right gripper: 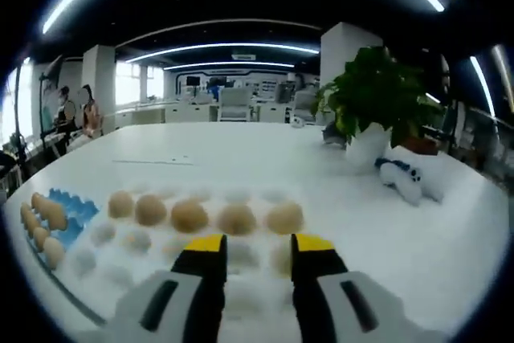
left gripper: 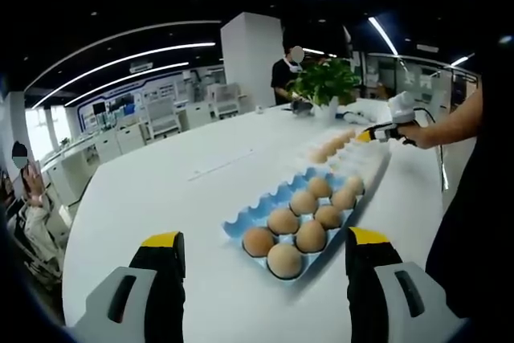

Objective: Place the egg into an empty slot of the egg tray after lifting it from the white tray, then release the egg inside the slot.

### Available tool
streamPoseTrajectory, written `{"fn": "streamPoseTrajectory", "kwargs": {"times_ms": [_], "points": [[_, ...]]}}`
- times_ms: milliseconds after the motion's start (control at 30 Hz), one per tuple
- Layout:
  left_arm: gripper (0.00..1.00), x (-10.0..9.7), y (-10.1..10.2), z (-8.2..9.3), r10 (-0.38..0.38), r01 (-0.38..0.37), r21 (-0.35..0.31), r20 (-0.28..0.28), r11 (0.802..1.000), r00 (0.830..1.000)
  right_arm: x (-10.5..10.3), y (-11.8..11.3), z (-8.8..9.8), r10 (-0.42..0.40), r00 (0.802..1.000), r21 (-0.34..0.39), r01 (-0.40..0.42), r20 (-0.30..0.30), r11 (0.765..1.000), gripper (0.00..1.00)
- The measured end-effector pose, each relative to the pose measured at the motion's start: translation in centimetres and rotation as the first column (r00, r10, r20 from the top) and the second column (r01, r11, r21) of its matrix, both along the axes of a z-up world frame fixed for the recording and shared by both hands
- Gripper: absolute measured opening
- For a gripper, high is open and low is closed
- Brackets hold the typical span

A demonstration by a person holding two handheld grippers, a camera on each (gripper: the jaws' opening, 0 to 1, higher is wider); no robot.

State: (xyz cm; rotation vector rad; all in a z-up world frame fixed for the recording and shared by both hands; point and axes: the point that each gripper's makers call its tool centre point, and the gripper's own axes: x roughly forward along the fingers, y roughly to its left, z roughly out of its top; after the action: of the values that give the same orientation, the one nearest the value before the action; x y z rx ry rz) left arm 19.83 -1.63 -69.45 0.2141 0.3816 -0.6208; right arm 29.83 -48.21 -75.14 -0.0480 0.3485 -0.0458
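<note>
The blue egg tray (left gripper: 241, 225) lies on the white table just ahead of my left gripper (left gripper: 264, 238), whose yellow-tipped jaws stand wide open and empty. Several brown eggs (left gripper: 284, 260) fill its near slots. Beyond it sits the white tray (left gripper: 371, 168) with more eggs (left gripper: 329, 150). A hand holds my right gripper (left gripper: 368, 136) over that tray's far end. In the right gripper view, my right gripper (right gripper: 259, 243) hovers open low over the white tray (right gripper: 96, 259). A row of eggs (right gripper: 237, 218) lies just past its tips. The blue tray (right gripper: 74, 208) shows at the left.
A potted plant (right gripper: 373, 90) in a white pot and a blue-and-white plush toy (right gripper: 405, 178) stand on the table to the right of the white tray. A person (left gripper: 285, 78) stands at the far table end. Other people (right gripper: 76, 118) sit far left. The table edge (left gripper: 88, 222) runs left.
</note>
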Motion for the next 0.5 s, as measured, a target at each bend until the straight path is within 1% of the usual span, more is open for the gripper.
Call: {"fn": "streamPoseTrajectory", "kwargs": {"times_ms": [33,167,267,333,433,467,500], "points": [[0.83,0.0,0.0,0.0,-0.001,0.001,0.001,-0.001,1.0,1.0,0.0,-0.2,0.2,-0.006,1.0,0.004,0.006,0.013,1.0,0.31],[0.83,0.0,0.0,0.0,0.001,-0.001,0.001,0.001,1.0,1.0,0.3,-1.2,-0.1,-0.033,0.999,0.001,0.033,0.006,0.999,0.32],[0.83,0.0,0.0,0.0,0.001,-0.001,0.0,0.0,1.0,1.0,0.5,-1.8,-0.8,-0.039,0.999,-0.004,0.039,-0.023,0.999,0.32],[0.83,0.0,0.1,0.0,0.001,-0.001,0.001,-0.001,1.0,1.0,0.7,-2.2,-1.2,-0.045,0.999,-0.013,0.044,-0.031,0.999,0.32],[0.83,0.0,0.2,0.0,0.004,-0.004,0.003,-0.001,1.0,1.0,1.1,-2.5,-1.9,-0.046,0.997,-0.001,0.046,-0.059,0.999,0.32],[0.83,0.0,0.2,0.0,0.004,-0.004,0.003,-0.001,1.0,1.0,1.2,-2.6,-2.3,-0.043,0.996,-0.004,0.043,-0.08,0.999,0.31],[0.83,0.0,0.2,0.0,0.007,-0.007,0.002,-0.001,1.0,1.0,1.2,-2.6,-2.6,-0.04,0.995,-0.008,0.04,-0.089,0.999,0.31]]}}
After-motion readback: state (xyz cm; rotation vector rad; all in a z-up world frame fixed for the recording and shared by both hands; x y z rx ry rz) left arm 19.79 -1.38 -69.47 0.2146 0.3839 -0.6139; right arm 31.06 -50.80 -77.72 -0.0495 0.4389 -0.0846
